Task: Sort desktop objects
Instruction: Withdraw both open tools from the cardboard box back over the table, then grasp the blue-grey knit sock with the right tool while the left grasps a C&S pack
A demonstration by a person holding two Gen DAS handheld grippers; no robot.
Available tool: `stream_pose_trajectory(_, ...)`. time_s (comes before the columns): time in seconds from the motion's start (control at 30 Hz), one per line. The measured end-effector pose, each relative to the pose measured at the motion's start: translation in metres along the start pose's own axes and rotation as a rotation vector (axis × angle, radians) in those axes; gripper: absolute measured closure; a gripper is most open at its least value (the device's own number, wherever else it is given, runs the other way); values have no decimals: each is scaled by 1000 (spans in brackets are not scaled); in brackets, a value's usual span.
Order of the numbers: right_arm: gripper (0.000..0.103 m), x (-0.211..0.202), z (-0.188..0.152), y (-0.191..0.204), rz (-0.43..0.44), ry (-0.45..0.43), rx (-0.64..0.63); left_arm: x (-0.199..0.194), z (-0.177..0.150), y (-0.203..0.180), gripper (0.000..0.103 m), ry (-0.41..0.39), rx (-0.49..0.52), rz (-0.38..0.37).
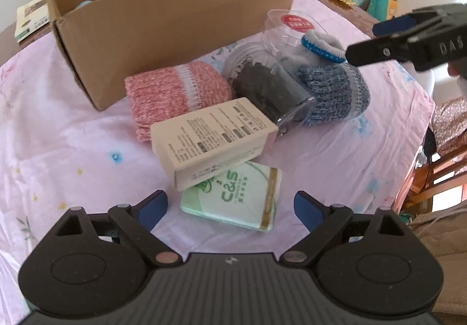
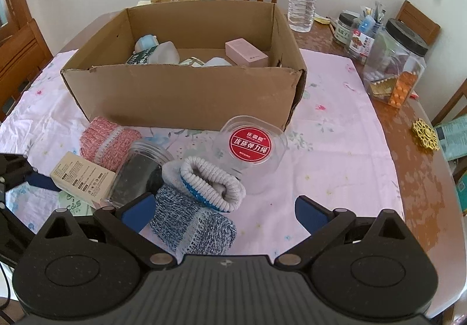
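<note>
**Inspector:** Left wrist view first. The left gripper (image 1: 230,209) stands wide open with nothing between its pads, above the green tissue pack (image 1: 233,199). A cream carton (image 1: 213,138) lies tilted, one end resting on that pack. Behind it: a pink knitted sock roll (image 1: 178,94), a clear jar of dark pieces (image 1: 268,88) on its side, and a blue knitted roll (image 1: 332,94), all on the pink cloth (image 1: 73,144) in front of the cardboard box (image 1: 175,21).

**Assessor:** Handling?

**Inspector:** In my judgement the carton is light and stiff; take it across its long flat sides. The tissue pack is soft and will give. The jar looks slick and may roll, so grip it across the body. The sock rolls are soft and forgiving.

**Assessor:** And the right wrist view?

**Inspector:** The right gripper (image 2: 223,212) is also wide open and empty, over the blue knitted roll (image 2: 192,225) and a grey-and-blue sock roll (image 2: 211,184). Only this view looks into the cardboard box (image 2: 181,91): a pink carton (image 2: 246,52) and pale items already lie inside. It also shows the red-labelled clear tub (image 2: 251,147) plainly. The left view alone shows the tissue pack nearly whole.
</note>
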State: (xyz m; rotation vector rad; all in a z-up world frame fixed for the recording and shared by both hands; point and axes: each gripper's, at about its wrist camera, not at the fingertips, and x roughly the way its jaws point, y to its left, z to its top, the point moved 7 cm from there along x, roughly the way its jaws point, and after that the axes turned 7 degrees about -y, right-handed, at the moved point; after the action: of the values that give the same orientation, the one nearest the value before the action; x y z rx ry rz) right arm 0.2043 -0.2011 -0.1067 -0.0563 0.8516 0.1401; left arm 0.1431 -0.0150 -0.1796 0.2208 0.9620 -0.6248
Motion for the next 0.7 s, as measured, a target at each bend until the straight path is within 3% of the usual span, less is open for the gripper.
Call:
stream_pose_trajectory(0.17,0,-1,-1,-5,-8,-3,26,1,-1,-6,7,-1,41,-10)
stream_pose_trajectory(0.43,0,-2,-5,-8,-18,1,46,-6,-12,-25,7,17,73,-115)
stream_pose_trajectory(0.7,0,2,-16,-6,-11,31,45,-1,-4,-22,7,-26,2,-59)
